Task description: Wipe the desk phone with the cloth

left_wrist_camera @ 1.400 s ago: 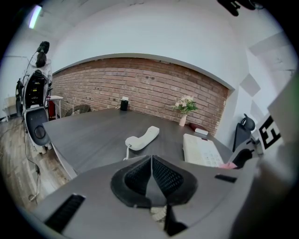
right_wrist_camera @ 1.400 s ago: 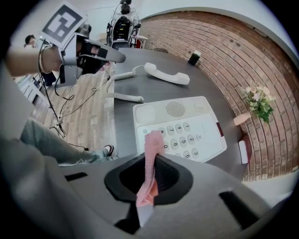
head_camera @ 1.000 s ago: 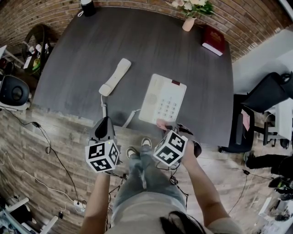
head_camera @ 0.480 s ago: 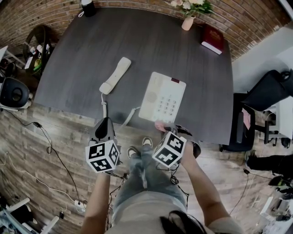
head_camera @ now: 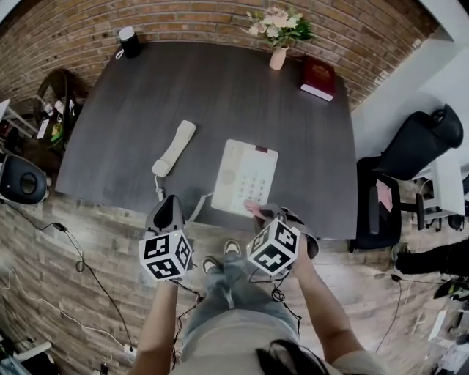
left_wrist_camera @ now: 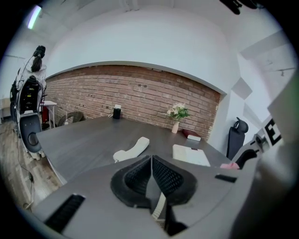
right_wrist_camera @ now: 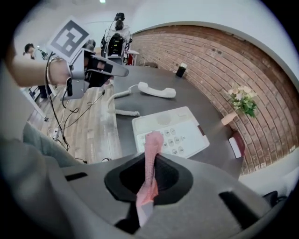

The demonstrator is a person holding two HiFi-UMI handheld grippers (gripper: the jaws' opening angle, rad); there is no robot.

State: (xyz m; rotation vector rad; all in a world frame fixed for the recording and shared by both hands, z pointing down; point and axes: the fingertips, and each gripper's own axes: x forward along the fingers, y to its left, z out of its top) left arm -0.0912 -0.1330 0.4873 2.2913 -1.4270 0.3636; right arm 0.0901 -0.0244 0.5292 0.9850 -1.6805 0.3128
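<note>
Brick wall, wood floor — dark desk, black chair.

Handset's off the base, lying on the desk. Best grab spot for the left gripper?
The slim middle of the handset, from above, jaws across its narrow width. It lies flat and diagonal, thicker at both ends, and the cord leaves its near end, so avoid that end.

The dark table stands against a brick wall. Its far edge carries a black cylinder at left, a flower vase and a red book nearby. A black office chair stands to the right.
</note>
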